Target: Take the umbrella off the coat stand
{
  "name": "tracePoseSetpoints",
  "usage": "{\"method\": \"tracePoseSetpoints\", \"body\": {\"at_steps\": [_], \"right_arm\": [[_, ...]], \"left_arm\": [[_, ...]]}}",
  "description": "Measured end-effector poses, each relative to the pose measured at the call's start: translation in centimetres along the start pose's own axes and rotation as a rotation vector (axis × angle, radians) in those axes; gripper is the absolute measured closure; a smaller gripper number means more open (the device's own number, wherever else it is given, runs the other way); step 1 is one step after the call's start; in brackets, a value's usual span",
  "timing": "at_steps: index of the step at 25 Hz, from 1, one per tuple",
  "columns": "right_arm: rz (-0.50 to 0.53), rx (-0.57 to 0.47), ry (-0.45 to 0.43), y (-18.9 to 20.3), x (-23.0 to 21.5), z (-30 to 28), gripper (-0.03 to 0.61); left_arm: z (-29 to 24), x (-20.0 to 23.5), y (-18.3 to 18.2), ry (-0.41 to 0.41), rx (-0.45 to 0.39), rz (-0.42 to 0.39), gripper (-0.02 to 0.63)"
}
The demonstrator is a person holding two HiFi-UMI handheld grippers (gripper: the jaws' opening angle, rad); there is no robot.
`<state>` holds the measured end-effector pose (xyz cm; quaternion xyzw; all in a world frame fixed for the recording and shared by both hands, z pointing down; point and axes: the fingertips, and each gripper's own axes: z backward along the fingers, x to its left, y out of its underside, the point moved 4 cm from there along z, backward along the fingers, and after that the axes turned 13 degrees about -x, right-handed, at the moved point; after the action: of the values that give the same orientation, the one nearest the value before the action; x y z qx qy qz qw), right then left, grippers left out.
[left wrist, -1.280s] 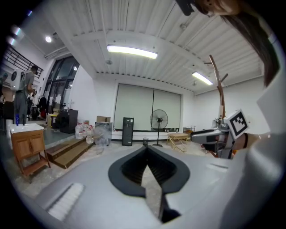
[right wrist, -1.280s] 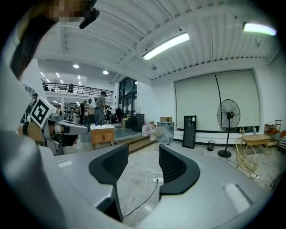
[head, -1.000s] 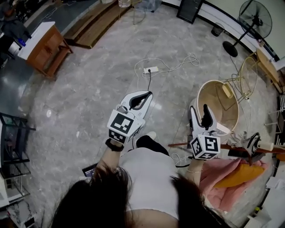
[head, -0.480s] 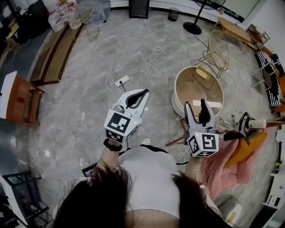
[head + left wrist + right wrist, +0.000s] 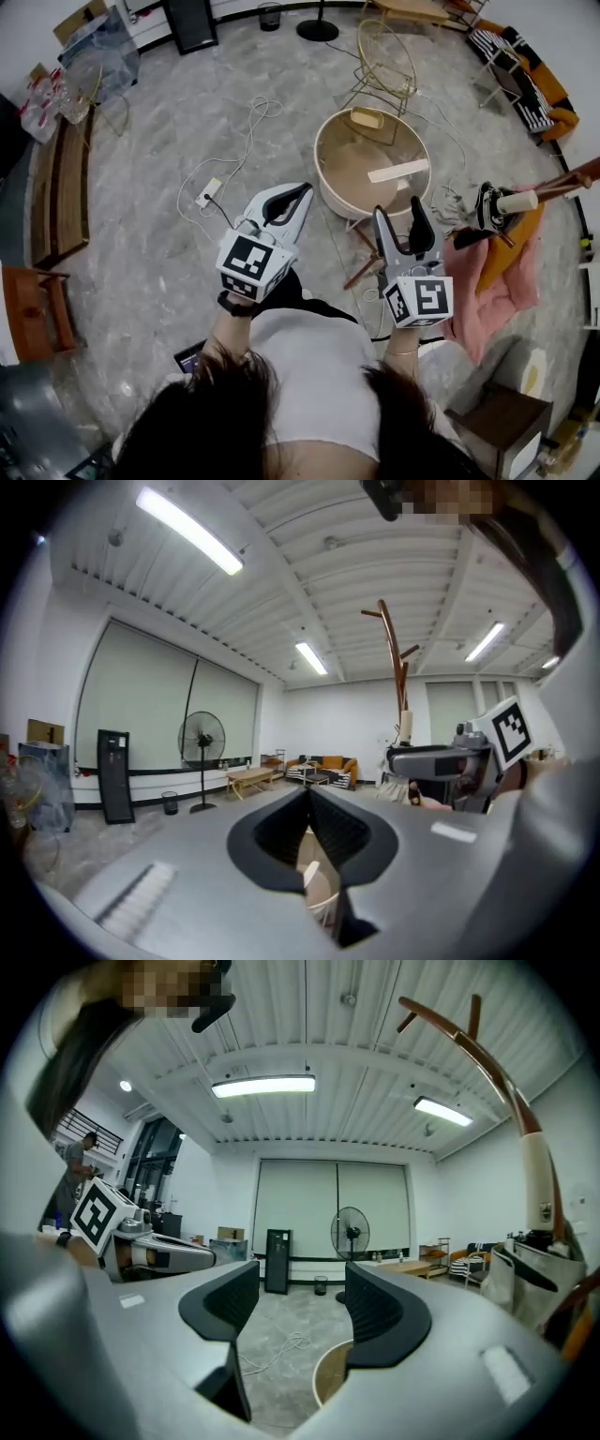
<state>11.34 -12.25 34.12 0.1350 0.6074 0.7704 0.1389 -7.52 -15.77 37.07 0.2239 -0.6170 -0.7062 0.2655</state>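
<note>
The brown wooden coat stand (image 5: 573, 175) with a cream sleeve (image 5: 517, 201) stands at the right in the head view. A black-and-white bundle (image 5: 482, 207) hangs on it, with a long orange bundle (image 5: 506, 248) and pink cloth (image 5: 487, 295) below; I cannot tell which is the umbrella. The stand (image 5: 536, 1171) also rises at the right of the right gripper view and far off (image 5: 395, 658) in the left gripper view. My right gripper (image 5: 398, 223) is open and empty, well short of the stand. My left gripper (image 5: 288, 195) is shut on nothing, further left.
A round beige tub (image 5: 317, 161) sits on the floor just ahead of the grippers, a wire chair (image 5: 384, 56) behind it. A power strip with cable (image 5: 208, 192) lies to the left. Wooden benches (image 5: 54, 187) line the left side; a small wooden table (image 5: 497, 422) stands near right.
The view has swung round: the tub and coat stand have moved from the right edge toward the middle. Both grippers have turned with the person. The right jaws stand slightly wider.
</note>
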Motion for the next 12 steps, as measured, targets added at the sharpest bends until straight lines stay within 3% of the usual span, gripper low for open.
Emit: {"method": "tracePoseSetpoints", "body": {"at_steps": [12], "right_arm": [[0.119,-0.004,0.467,-0.4,-5.4,-0.2,0.319]], "left_arm": [[-12.6,0.7,1.0,0.467,0.007,0.054,0.555]]}}
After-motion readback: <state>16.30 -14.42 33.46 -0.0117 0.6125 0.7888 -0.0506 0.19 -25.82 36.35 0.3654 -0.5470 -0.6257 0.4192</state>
